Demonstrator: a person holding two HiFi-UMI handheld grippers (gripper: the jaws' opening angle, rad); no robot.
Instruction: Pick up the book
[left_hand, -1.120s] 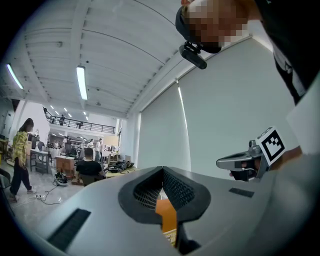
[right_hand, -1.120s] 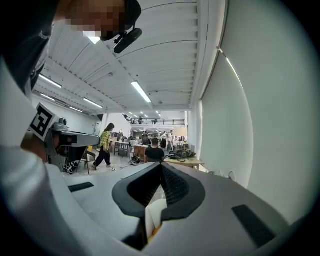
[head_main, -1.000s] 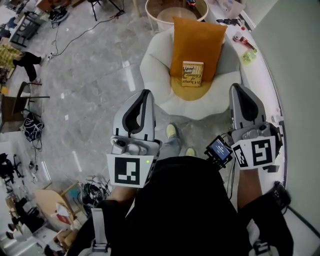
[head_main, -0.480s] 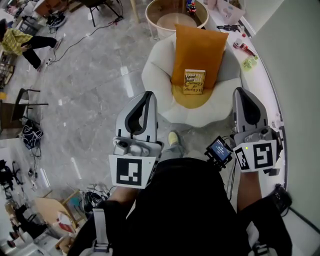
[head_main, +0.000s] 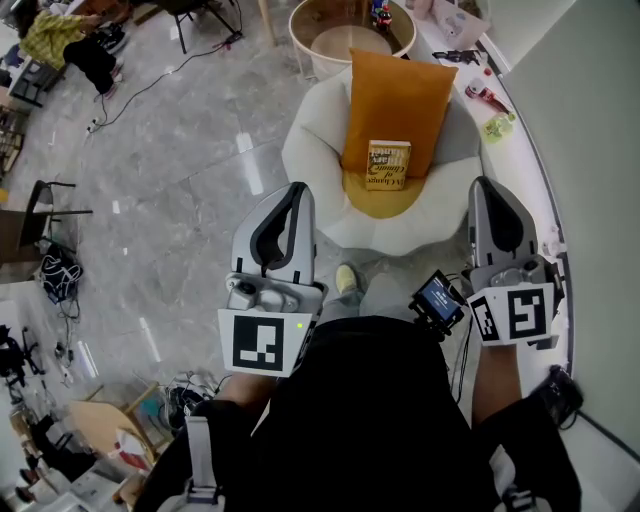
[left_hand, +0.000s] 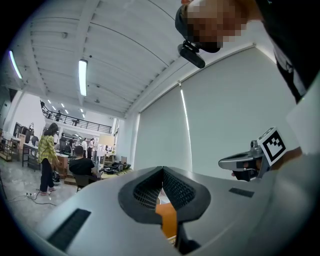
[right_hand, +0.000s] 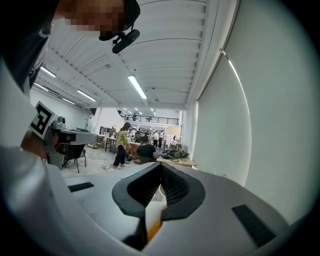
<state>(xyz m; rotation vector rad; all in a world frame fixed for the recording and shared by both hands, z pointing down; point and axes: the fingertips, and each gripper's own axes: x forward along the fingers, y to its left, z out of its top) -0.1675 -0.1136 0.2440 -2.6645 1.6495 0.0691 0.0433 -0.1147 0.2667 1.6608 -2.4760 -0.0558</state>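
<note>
The book, yellow with dark print, stands upright on the seat of a white armchair and leans on an orange cushion. In the head view my left gripper is short of the chair's front edge, left of the book, its jaws shut on nothing. My right gripper hovers by the chair's right side, also shut and empty. The left gripper view shows its jaws meeting, with the orange cushion below them. The right gripper view shows its jaws closed too.
A round wooden side table stands behind the chair. A white ledge with small items runs along the right wall. My shoe is on the marble floor before the chair. People and a cable are far left.
The chair and book have slid slightly lower and closer in the head view as both grippers moved a little toward them. A person in yellow walked across the far left.
</note>
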